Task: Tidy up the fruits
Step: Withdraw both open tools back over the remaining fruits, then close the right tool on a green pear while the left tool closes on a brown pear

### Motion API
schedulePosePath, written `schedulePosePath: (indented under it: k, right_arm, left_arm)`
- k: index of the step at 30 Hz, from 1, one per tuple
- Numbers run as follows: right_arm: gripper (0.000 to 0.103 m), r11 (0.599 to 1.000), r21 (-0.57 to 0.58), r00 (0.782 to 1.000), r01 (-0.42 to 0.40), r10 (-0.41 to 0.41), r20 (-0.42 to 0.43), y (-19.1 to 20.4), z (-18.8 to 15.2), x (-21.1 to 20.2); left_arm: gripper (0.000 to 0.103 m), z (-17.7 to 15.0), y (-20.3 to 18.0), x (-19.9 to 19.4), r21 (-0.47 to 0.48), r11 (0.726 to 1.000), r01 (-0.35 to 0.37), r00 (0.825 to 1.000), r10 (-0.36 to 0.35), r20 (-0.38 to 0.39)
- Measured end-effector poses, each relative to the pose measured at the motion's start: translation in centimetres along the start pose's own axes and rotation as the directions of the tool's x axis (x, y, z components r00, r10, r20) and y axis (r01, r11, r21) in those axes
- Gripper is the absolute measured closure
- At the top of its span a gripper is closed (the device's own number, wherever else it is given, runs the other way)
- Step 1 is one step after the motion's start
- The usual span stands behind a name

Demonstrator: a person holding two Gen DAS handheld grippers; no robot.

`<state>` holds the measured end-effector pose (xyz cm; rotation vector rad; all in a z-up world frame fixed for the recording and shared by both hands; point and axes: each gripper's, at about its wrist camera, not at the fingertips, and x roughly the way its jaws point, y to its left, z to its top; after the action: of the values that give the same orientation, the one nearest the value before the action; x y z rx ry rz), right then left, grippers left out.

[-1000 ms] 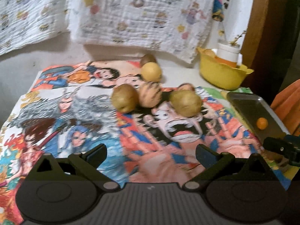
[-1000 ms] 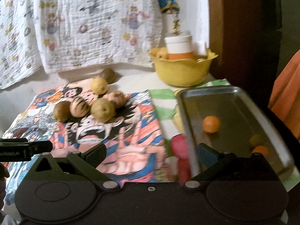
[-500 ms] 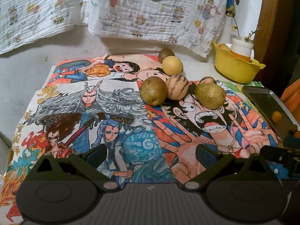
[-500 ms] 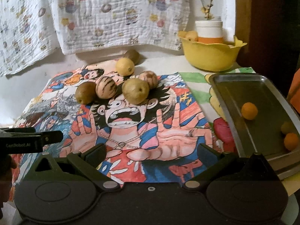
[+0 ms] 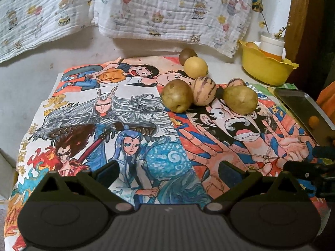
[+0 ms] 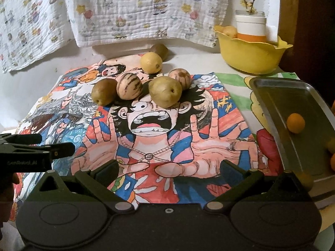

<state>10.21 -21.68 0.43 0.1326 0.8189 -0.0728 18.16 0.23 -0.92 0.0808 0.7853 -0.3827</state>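
Note:
Several fruits cluster on the far half of a cartoon-printed cloth: a brown-green pear (image 5: 177, 95) (image 6: 104, 91), a striped melon-like fruit (image 5: 203, 91) (image 6: 129, 85), a second pear (image 5: 240, 99) (image 6: 165, 92), another striped fruit (image 6: 179, 77), a lemon (image 5: 196, 64) (image 6: 151, 62) and a kiwi (image 5: 188, 54) (image 6: 160, 50). A metal tray (image 6: 293, 96) (image 5: 299, 102) at the right holds a small orange (image 6: 295, 123) (image 5: 313, 121). My left gripper (image 5: 167, 173) and my right gripper (image 6: 167, 172) hover open and empty over the near cloth, well short of the fruit.
A yellow bowl (image 6: 249, 54) (image 5: 268, 69) with a white and orange jar stands at the back right. A patterned blanket hangs on the wall behind. More small oranges (image 6: 331, 146) lie at the tray's right edge. The left gripper's fingers (image 6: 41, 148) show at the left.
Both views have swung left and pulled back: the fruit cluster now sits farther off, and the tray has slid toward the right edge. Both grippers stayed open and empty.

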Motion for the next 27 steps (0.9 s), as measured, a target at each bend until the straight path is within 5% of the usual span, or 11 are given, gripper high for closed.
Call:
schedulePosePath:
  k: [27]
  right_arm:
    - [0.001, 0.998, -0.064, 0.999, 0.008, -0.005, 0.052, -1.5, 5.2, 5.7]
  left_arm:
    - [0.001, 4.6, -0.6, 5.3, -0.011, 1.000, -0.023, 1.000, 0.023, -0.008]
